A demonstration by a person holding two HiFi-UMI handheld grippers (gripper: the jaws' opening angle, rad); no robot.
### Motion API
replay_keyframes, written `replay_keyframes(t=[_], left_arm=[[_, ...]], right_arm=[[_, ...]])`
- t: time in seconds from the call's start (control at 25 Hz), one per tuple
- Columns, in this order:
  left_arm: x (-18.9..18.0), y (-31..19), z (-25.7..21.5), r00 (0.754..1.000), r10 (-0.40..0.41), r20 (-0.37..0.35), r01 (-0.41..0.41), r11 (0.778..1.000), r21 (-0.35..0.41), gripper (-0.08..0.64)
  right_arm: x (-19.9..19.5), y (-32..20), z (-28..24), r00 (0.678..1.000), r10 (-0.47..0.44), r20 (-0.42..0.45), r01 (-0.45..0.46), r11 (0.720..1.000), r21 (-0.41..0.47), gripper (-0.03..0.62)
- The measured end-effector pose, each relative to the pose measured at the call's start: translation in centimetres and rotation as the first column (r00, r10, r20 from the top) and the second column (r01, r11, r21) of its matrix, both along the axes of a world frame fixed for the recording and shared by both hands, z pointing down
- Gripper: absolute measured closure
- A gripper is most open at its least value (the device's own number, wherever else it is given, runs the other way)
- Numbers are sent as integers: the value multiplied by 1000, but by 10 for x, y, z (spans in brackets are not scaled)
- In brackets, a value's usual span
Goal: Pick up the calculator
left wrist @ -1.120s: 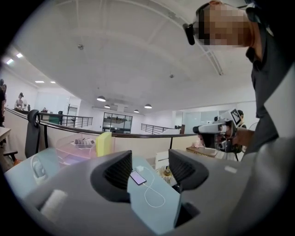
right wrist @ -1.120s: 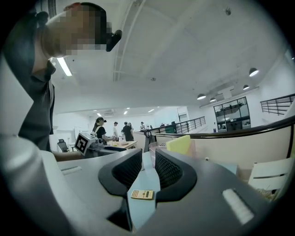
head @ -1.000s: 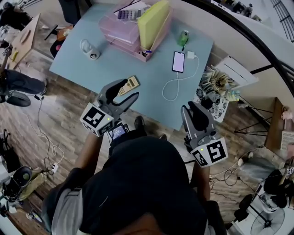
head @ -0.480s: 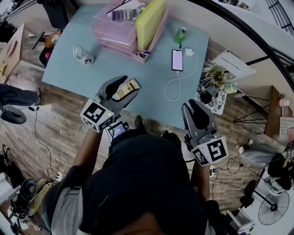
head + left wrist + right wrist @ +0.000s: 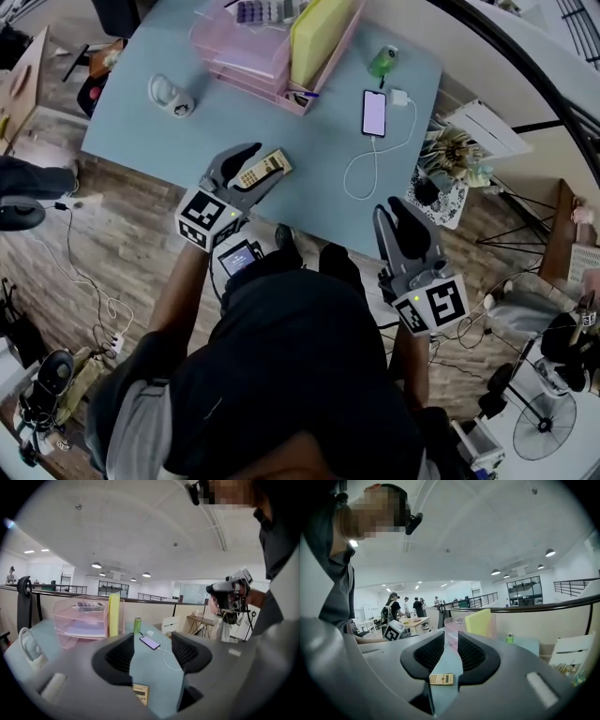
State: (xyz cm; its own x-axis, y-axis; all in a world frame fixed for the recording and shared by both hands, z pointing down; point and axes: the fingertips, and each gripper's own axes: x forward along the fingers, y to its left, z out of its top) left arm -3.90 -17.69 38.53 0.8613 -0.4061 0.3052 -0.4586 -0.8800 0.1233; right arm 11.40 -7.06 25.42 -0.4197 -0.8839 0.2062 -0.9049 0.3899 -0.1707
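Straddling the calculator [image 5: 264, 168], the left claw [image 5: 266, 159] sits low near the front edge of the counter [image 5: 141, 141], jaws apart on either side and apparently not pressing it. The calculator lies flat between them, its long axis roughly along the claw and slightly skewed. The right claw [image 5: 398, 214], narrow and empty, hangs well apart beyond the counter's edge. The left gripper view shows only the calculator's end, so contact cannot be told.
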Motion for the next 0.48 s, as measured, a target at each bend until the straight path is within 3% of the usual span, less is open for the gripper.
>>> replay_keyframes(t=[0.2,0.48], left_arm=[[-3,-8,46,993,-32,110,35,999,-26,261],[-5,-8,120,973,-50,227,80,989,-126,259]], right_arm=[[3,-14,14,999,-37,11,37,999,-30,522],[11,-22,35,997,-77,23,79,993,-85,522]])
